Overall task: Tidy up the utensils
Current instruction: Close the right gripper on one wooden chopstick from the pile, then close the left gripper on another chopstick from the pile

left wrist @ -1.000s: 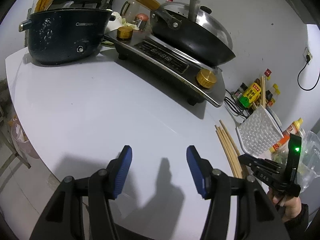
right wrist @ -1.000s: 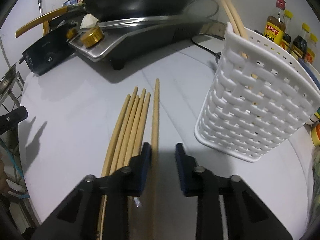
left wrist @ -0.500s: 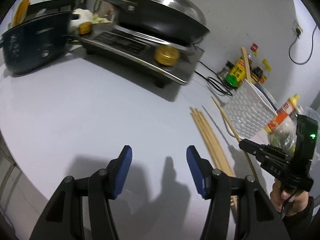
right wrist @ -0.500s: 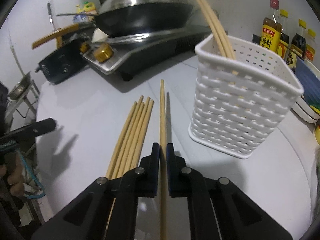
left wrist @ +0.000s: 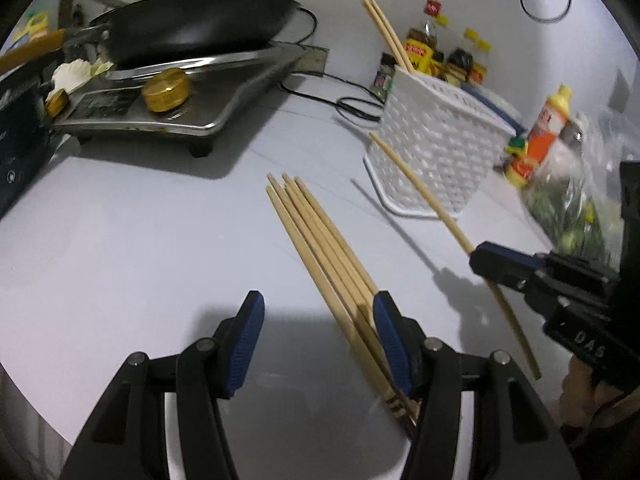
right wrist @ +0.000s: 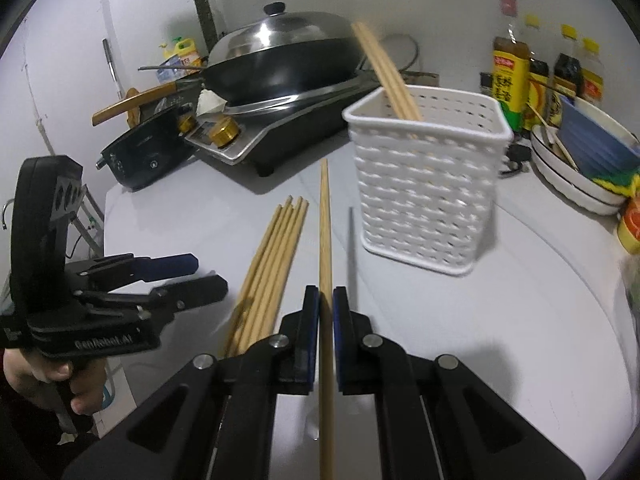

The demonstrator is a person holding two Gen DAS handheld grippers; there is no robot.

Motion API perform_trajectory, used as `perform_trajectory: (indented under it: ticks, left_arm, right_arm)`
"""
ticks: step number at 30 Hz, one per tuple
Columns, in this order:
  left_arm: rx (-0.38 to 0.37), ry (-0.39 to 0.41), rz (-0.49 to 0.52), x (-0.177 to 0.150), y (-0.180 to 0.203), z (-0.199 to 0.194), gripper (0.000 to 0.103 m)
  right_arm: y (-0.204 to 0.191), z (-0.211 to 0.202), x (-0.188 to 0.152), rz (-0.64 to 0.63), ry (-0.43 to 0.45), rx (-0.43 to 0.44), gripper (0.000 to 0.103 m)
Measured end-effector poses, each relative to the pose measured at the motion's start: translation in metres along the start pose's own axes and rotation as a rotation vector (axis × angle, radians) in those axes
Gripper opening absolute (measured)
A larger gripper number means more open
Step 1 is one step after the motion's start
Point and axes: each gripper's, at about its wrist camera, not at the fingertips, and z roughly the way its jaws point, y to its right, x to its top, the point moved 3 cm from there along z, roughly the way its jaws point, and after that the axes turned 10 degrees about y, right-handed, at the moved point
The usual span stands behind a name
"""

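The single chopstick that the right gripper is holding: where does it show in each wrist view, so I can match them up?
Left wrist: the single chopstick runs diagonally at right, its tip in front of the white basket, down into the right gripper.
Right wrist: it runs straight up the centre from between the shut jaws, left of the basket.
Shared landmark: the white basket, with two chopsticks standing in it.

Home kitchen, lidded wok (right wrist: pixel 280 56) on induction cooker (left wrist: pixel 180 96), sauce bottles (right wrist: pixel 510 76), stacked plates (right wrist: pixel 576 176)

white table (left wrist: pixel 120 240), loose chopsticks (left wrist: pixel 324 240), basket (left wrist: pixel 436 160)
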Motion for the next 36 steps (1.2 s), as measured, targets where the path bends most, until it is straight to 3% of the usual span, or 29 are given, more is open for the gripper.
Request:
perform_trajectory:
  ticks: [19, 31, 36]
  left_arm:
    - [0.108, -0.073, 0.115, -0.014, -0.001, 0.007, 0.057]
    - [0.113, -0.072, 0.12, -0.003, -0.013, 0.016, 0.056]
    - [0.112, -0.067, 0.111, 0.002, -0.022, 0.016, 0.023]
  right_arm:
    - [0.004, -0.006, -0.005, 0.023, 0.015, 0.02, 0.006]
    - [0.006, -0.006, -0.003, 0.03, 0.023, 0.027, 0.006]
    - [0.007, -0.008, -0.003, 0.037, 0.03, 0.036, 0.006]
